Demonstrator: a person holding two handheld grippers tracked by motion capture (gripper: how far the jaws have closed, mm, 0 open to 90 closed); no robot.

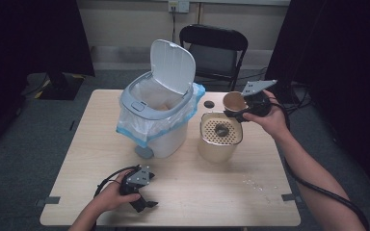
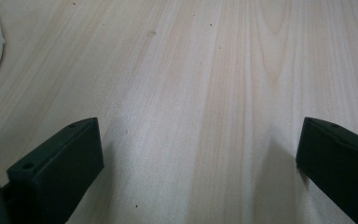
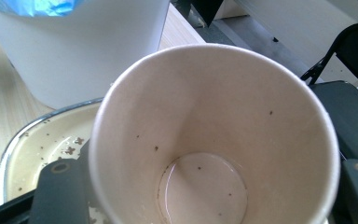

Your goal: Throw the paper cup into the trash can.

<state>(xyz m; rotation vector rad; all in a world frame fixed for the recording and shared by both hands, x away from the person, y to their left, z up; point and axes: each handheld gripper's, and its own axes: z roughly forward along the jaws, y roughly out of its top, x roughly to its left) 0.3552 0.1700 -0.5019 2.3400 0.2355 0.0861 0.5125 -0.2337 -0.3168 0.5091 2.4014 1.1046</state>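
One cup [image 3: 214,135], mouth twd bin [image 1: 156,113]

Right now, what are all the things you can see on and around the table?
table: one, pale wood, middle of the room
bin: one, white with grey rim and blue bag, lid up, table's far left part
strainer pot: one, cream, holed top, right of the bin
paper cup: one, brown outside, white inside, tipped above the strainer pot
small cap: one, black, on the table behind the pot
crumbs: a few, white, table's right side
chair: one, black, beyond the table
left claw: one, black, open, low at the table's near edge
right claw: one, black, gripping the cup
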